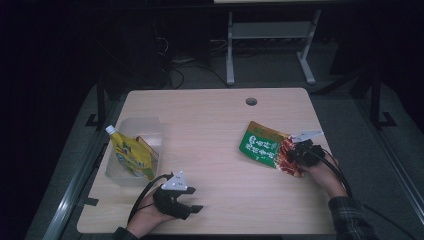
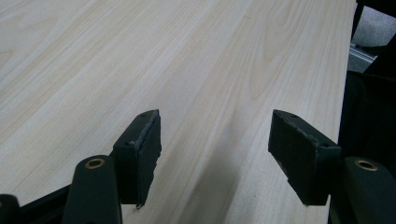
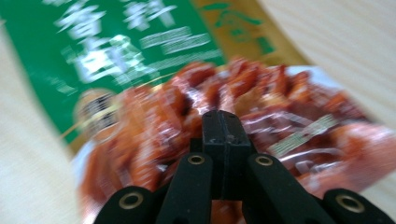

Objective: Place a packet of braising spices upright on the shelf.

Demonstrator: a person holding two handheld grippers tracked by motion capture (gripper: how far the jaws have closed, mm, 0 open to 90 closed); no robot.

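High view: nearest the bottom edge, the person's left hand lies low on the pale wooden worktop (image 1: 210,150), bearing the left gripper (image 1: 192,201) with its grey three-cornered plate on top and its jaws pointing to the right, spread with nothing between them. A little farther in on the right side, the right forearm in a plaid sleeve (image 1: 350,215) reaches forward and inward, and the right gripper (image 1: 290,159) has its jaws pressed together, pinching the red end of the flat green-and-red plastic snack packet (image 1: 260,144), which sits right of the worktop's middle, well apart from the left hand. At the left edge stands a clear plastic box (image 1: 145,127) holding a yellow spouted pouch with a white cap (image 1: 130,157). Farthest off is a round hole (image 1: 251,101) near the worktop's back edge. The left gripper view adds the bare wood grain passing between the two black jaws. The right gripper view, blurred, shows the closed jaws clamped on the packet's glossy red print, with green lettered film beyond, detail too small to read from above.
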